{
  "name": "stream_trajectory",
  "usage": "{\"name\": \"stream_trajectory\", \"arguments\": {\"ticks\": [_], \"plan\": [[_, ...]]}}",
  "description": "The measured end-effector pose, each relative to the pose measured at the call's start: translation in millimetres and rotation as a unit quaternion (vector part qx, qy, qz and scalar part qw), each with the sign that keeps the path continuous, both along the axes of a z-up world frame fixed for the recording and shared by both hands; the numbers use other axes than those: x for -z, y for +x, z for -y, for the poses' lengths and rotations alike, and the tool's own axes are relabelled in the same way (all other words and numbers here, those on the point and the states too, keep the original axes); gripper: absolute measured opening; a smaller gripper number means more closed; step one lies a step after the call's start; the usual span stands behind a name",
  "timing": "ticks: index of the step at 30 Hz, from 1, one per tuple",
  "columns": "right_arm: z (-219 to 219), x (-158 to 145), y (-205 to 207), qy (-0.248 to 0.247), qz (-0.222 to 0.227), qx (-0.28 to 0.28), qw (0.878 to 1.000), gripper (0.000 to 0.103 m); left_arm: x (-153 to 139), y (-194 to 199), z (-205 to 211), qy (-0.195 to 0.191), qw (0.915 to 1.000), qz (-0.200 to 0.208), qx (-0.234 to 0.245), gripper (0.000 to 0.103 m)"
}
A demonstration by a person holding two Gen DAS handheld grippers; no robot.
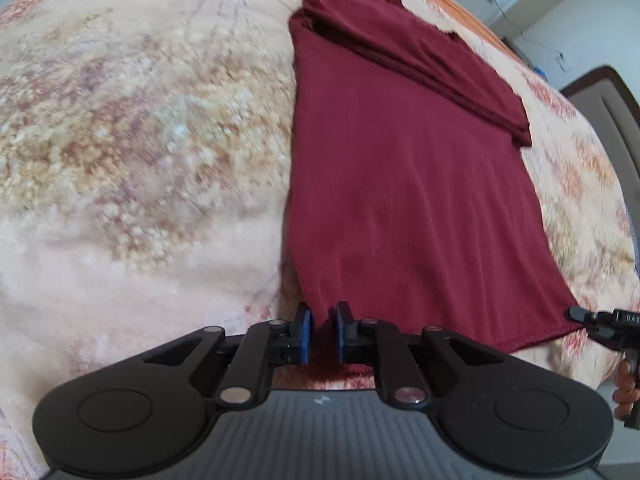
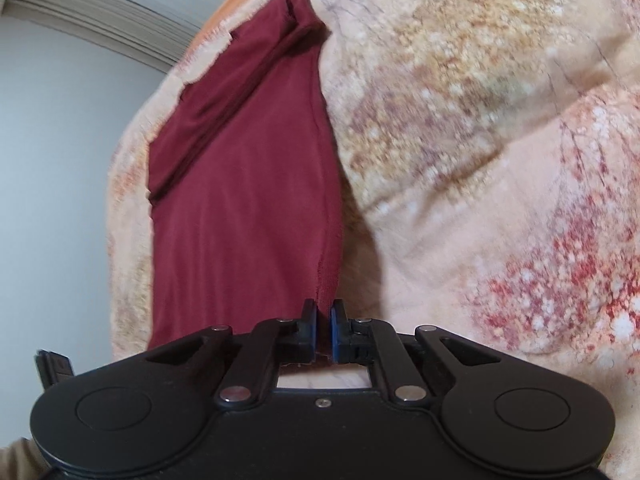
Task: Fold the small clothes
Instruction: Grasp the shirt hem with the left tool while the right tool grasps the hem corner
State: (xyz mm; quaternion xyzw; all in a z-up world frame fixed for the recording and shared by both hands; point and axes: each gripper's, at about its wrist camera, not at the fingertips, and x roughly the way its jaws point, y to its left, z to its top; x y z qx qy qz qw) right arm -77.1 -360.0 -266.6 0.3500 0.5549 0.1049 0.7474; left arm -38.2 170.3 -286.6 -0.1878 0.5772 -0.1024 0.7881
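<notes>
Floral bedcover [image 1: 140, 140] in peach and rust colours carries everything; beyond its far edge a pale wall and a window frame show. On it lies the dark red garment [image 1: 400, 180], spread long toward the far edge of the bed, with its sleeves already turned in over the body near the far end. Its near hem reaches the near edge of the bedcover, where both tools are.

I judge this cloth to be thin, soft knit: light, not fragile, without any stiffness, so it will sag and drape between two holds and may slide a little on the fluffy cover. The best places to take it are the two corners of the near hem, so the hem stays stretched when it is carried over.

The left gripper [image 1: 320, 330] has its blue pads [image 1: 305, 330] narrow, with red cloth of the hem corner between them; it seems to pinch it. The right gripper [image 2: 323, 330] is almost closed on the other hem corner, where a thin seam edge runs into the slit between its pads [image 2: 335, 330]. Between both tools the hem hangs nearly straight
</notes>
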Motion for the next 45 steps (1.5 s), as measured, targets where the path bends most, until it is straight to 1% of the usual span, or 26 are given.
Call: {"name": "stream_trajectory", "arguments": {"ticks": [2, 4, 6, 8, 10, 12, 14, 16, 18, 20, 22, 23, 26, 27, 29, 33, 34, 35, 36, 37, 38, 39, 41, 42, 44, 45], "plan": [[3, -2, 6, 0.001, 0.0, 0.004, 1.0, 0.006, -1, 3, -8, -0.006, 0.9998, 0.003, -0.017, 0.013], [2, -2, 12, -0.006, -0.001, 0.001, 1.0, 0.006, -2, 7, -11, 0.004, 0.9997, 0.003, -0.024, 0.013], [-2, -1, 19, -0.026, -0.009, -0.008, 1.0, 0.006, -5, 9, -6, 0.045, 0.999, 0.008, -0.004, 0.013], [-9, 3, 23, -0.066, -0.024, -0.032, 0.997, 0.009, -11, 8, 8, 0.087, 0.9949, 0.024, 0.045, 0.015], [-19, 4, 24, -0.11, -0.03, -0.061, 0.992, 0.02, -18, 2, 27, 0.135, 0.9835, 0.049, 0.11, 0.02], [-24, -3, 21, -0.133, -0.007, -0.078, 0.988, 0.026, -24, -8, 45, 0.17, 0.9661, 0.079, 0.178, 0.028], [-30, -18, 15, -0.16, 0.031, -0.092, 0.982, 0.051, -28, -20, 66, 0.201, 0.9404, 0.112, 0.251, 0.032], [-38, -32, 10, -0.186, 0.067, -0.122, 0.973, 0.057, -26, -35, 87, 0.235, 0.9038, 0.138, 0.33, 0.035], [-48, -39, 7, -0.205, 0.085, -0.17, 0.96, 0.057, -19, -49, 106, 0.26, 0.8673, 0.152, 0.396, 0.036], [-61, -41, 5, -0.226, 0.094, -0.222, 0.944, 0.057, -9, -59, 117, 0.281, 0.8355, 0.158, 0.445, 0.036], [-71, -43, 1, -0.233, 0.1, -0.257, 0.933, 0.057, 2, -64, 124, 0.298, 0.8084, 0.165, 0.48, 0.036], [-75, -45, 0, -0.233, 0.101, -0.266, 0.93, 0.057, 6, -66, 126, 0.305, 0.7974, 0.171, 0.492, 0.038], [-83, -45, -2, -0.231, 0.104, -0.273, 0.928, 0.059, 14, -69, 132, 0.318, 0.7724, 0.187, 0.517, 0.042], [-85, -44, -2, -0.23, 0.103, -0.272, 0.929, 0.059, 16, -71, 134, 0.325, 0.7597, 0.195, 0.528, 0.045], [-87, -44, -2, -0.229, 0.1, -0.271, 0.93, 0.061, 19, -76, 136, 0.336, 0.7281, 0.213, 0.558, 0.045], [-89, -45, -2, -0.231, 0.101, -0.273, 0.928, 0.062, 27, -92, 132, 0.356, 0.652, 0.255, 0.619, 0.045], [-89, -45, -2, -0.233, 0.101, -0.274, 0.928, 0.062, 29, -95, 131, 0.361, 0.6368, 0.262, 0.629, 0.045], [-89, -45, -1, -0.235, 0.102, -0.275, 0.927, 0.062, 31, -96, 129, 0.365, 0.6267, 0.267, 0.634, 0.045], [-89, -45, -1, -0.237, 0.102, -0.276, 0.926, 0.062, 33, -95, 130, 0.369, 0.6214, 0.271, 0.636, 0.047], [-89, -46, 0, -0.239, 0.103, -0.279, 0.924, 0.062, 34, -94, 130, 0.37, 0.6229, 0.273, 0.633, 0.048], [-90, -46, 0, -0.242, 0.105, -0.283, 0.922, 0.062, 33, -91, 130, 0.369, 0.6289, 0.272, 0.628, 0.046], [-91, -47, -1, -0.245, 0.108, -0.287, 0.92, 0.062, 32, -87, 131, 0.367, 0.6366, 0.274, 0.62, 0.035], [-93, -49, -1, -0.249, 0.114, -0.296, 0.915, 0.062, 31, -78, 130, 0.365, 0.6476, 0.273, 0.611, 0.02], [-94, -50, -2, -0.25, 0.117, -0.3, 0.913, 0.062, 28, -75, 130, 0.358, 0.6542, 0.272, 0.608, 0.02], [-96, -50, -2, -0.254, 0.122, -0.311, 0.908, 0.064, 22, -70, 128, 0.347, 0.6597, 0.274, 0.608, 0.019], [-98, -50, -3, -0.256, 0.124, -0.317, 0.905, 0.064, 18, -67, 129, 0.339, 0.6656, 0.271, 0.607, 0.019]]}}
